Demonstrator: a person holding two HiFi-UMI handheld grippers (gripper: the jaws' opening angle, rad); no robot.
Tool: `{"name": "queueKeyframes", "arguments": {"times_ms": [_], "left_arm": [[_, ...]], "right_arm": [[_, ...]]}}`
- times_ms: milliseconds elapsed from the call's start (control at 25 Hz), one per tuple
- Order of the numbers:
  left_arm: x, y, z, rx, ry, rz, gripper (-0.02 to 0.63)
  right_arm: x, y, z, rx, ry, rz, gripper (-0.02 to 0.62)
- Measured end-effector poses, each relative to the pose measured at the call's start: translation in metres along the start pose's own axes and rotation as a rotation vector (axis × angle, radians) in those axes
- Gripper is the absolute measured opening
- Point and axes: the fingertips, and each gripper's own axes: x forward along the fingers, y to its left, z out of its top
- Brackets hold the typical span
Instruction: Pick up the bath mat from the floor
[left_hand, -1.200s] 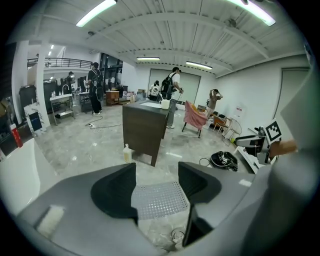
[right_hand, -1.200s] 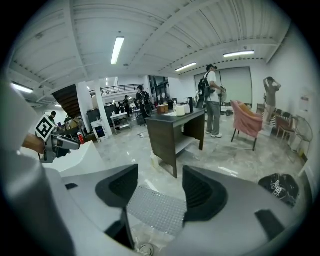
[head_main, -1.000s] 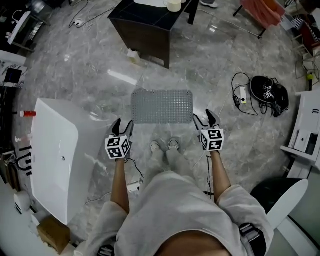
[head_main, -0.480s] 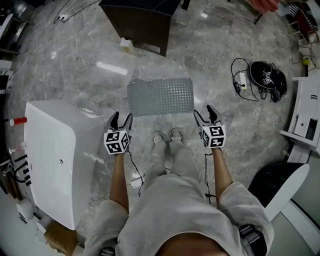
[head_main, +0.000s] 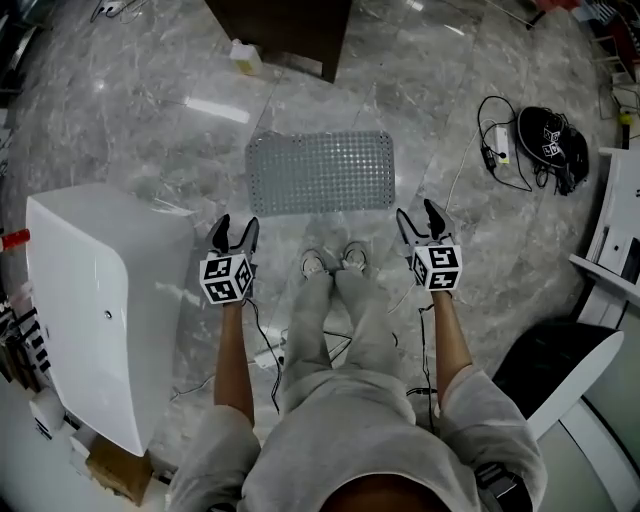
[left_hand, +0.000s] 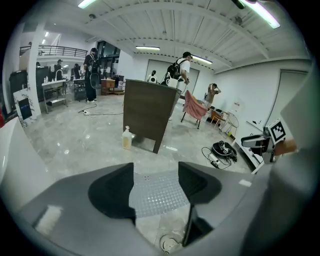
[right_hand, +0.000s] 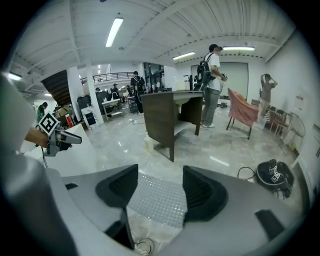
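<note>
1. The black fingers (left_hand: 112, 192) of the left gripper (head_main: 233, 226) stand moderately apart and hold nothing. Through the gap, its own view shows only the mat lying farther off on the floor.
2. The black fingers (right_hand: 205, 192) of the right gripper (head_main: 421, 214) are likewise parted and empty, and the same mat shows through their gap.
3. Each gripper carries its cube of black-and-white square markers just behind the fingers. A bare forearm reaches down to each from the person in light grey clothes.
4. The grey, rectangular, studded rubber bath mat (head_main: 320, 172) lies flat on the polished grey marbled floor (head_main: 150, 130). It sits just ahead of the person's feet and touches neither gripper.
5. In the head view the left gripper sits near the mat's near left corner and the right gripper near its near right corner. Both point toward the mat.
6. The person's pale shoes (head_main: 333, 262) stand side by side just short of the mat's near edge, between the two grippers.
7. A glossy white bathtub (head_main: 100, 300) stands just beside the left gripper, on its outer side.
8. Beyond the mat's far edge stands a dark brown cabinet (head_main: 290, 30). A small pale yellow bottle (head_main: 245, 55) sits on the floor at its corner.
9. Well to the right of the mat lies a black rounded helmet-like object (head_main: 550, 135) bearing a square marker, with black cables (head_main: 495, 150) looped beside it.
10. In the gripper views, several people stand far off in the hall behind the cabinet.
</note>
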Motion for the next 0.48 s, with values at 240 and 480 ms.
{"name": "queueKeyframes", "arguments": {"times_ms": [240, 480], "left_arm": [[0.056, 0.020, -0.062, -0.026, 0.017, 0.014, 0.273], [0.121, 0.050, -0.124, -0.029, 0.038, 0.027, 0.274]], "right_arm": [[0.051, -0.019, -0.059, 0.003, 0.003, -0.006, 0.287], [0.109, -0.039, -0.118, 0.013, 0.008, -0.014, 0.287]]}}
